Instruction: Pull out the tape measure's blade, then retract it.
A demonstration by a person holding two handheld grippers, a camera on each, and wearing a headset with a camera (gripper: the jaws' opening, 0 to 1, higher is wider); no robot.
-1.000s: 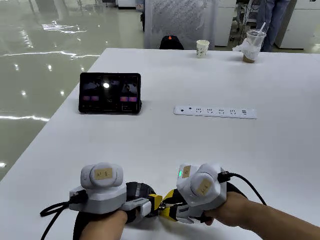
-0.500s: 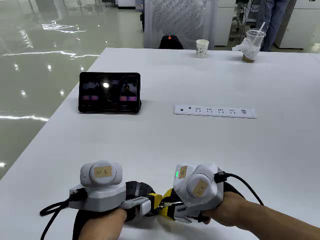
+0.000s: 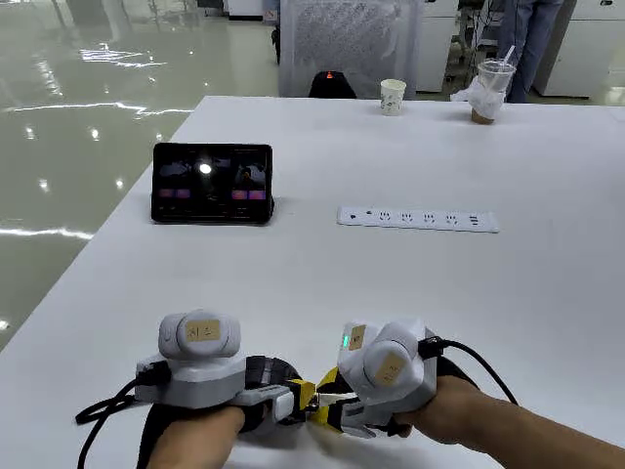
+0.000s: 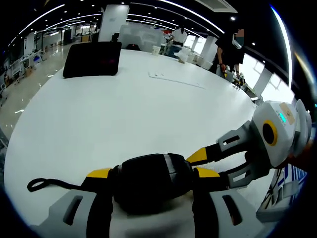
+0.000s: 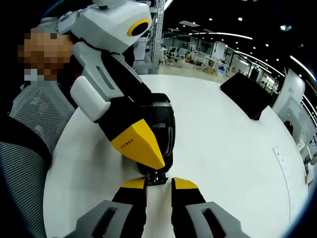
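The black round-cased tape measure (image 4: pixel 148 188) sits clamped in my left gripper (image 4: pixel 152 173), low at the white table's (image 4: pixel 124 114) near edge. My right gripper (image 5: pixel 158 184) is pinched narrow on its small dark end hook (image 5: pixel 157 177) (blade barely out). I should pull straight and level, with the case steady.

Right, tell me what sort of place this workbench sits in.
Probably a large open lab or light-industrial hall. A wide polished floor runs beside the white table. The right gripper view shows distant rows of equipment benches under strip ceiling lights. A tablet and power strip sit on the table.
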